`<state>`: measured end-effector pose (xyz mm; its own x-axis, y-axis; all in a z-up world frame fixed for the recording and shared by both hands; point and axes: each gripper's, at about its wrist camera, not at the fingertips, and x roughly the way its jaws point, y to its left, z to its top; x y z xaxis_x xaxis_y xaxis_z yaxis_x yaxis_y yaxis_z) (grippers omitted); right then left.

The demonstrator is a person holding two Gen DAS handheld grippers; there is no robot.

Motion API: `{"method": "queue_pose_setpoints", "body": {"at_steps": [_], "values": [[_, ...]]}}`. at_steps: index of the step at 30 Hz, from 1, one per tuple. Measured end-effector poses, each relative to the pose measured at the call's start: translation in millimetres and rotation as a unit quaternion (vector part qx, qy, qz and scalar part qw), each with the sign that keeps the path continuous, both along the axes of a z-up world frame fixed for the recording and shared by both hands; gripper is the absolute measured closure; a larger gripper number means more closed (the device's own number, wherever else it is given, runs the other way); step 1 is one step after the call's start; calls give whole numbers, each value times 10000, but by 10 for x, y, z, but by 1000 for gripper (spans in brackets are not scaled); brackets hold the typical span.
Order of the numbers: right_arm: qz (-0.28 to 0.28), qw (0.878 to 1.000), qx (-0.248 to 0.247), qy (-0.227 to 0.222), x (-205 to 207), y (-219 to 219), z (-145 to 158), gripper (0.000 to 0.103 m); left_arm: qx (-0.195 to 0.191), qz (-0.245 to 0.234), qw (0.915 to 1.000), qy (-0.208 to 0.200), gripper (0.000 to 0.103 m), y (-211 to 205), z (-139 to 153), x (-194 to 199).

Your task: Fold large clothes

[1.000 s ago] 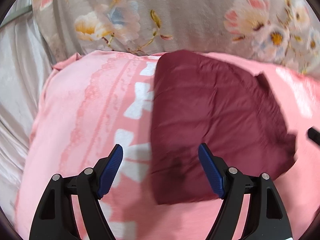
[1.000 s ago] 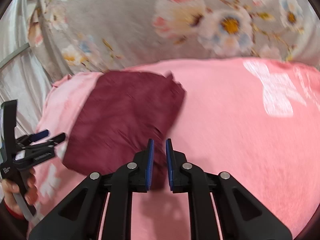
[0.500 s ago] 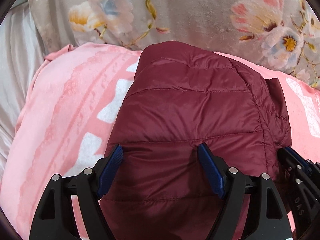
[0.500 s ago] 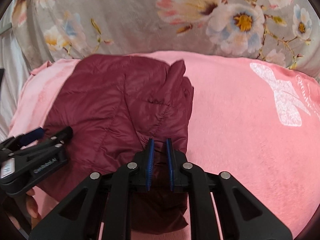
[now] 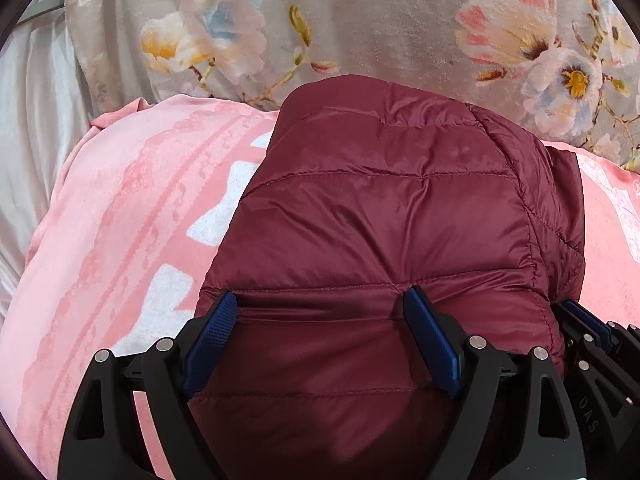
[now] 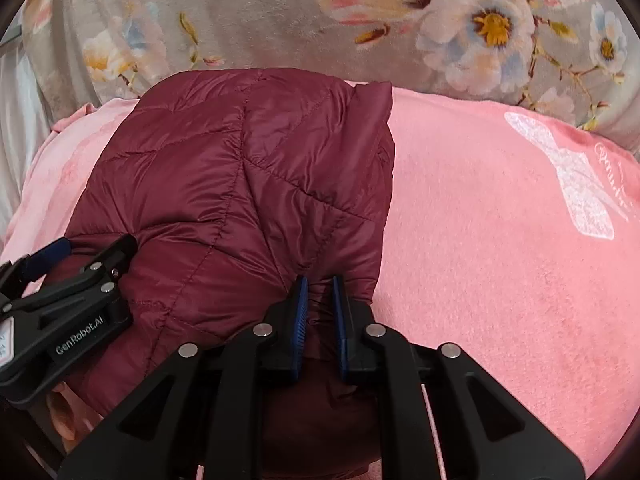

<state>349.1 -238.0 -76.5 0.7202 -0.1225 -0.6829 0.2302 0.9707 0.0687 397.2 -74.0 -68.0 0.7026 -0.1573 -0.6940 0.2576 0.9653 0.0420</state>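
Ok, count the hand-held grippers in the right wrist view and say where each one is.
2. The right hand-held gripper sits bottom centre, pinching the jacket; the left hand-held gripper is at the left edge.

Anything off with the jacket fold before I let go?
Mostly tidy. One oddity: the jacket has a flap sticking out at its far right corner, past the folded edge, onto the pink blanket.
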Motion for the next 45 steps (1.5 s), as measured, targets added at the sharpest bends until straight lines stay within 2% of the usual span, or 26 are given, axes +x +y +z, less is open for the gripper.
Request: {"method": "queue_pose_setpoints", "body": {"at_steps": [25,27,28,30,31,32,34,36,38,41,45], "values": [[-38,9998,-169,25,22,33,4,90,175,22,9998,-37,18,-41,-36,11],[-95,9998,-194,-1,22,39,6,86,171,20,9998,-37,18,-38,-36,8],[-166,9996,-218,-11,21,34,7,80,166,19,9999,-37,18,-39,-36,9],[-549,9980,-302,31,19,-16,-2,54,165,29,9999,-43,17,-43,-34,10],[-835,9960,-324,63,12,-60,-14,26,163,45,9998,-42,17,-42,-33,10],[-981,9951,-92,57,6,-153,-39,20,156,48,9999,-39,17,-45,-33,14],[-960,9946,395,44,4,-282,-80,18,147,51,9999,-42,17,-44,-31,11],[-976,9931,645,-24,-20,-356,-86,17,139,61,9999,-36,16,-41,-31,13],[-984,9934,565,-140,-71,-356,-48,17,88,68,9999,-39,16,-19,-23,5],[-967,9949,70,-288,-300,-275,113,17,122,158,9997,-140,15,38,45,-89],[-807,9949,80,-608,-898,-175,316,14,239,18,9996,-167,16,195,232,-520]]}}
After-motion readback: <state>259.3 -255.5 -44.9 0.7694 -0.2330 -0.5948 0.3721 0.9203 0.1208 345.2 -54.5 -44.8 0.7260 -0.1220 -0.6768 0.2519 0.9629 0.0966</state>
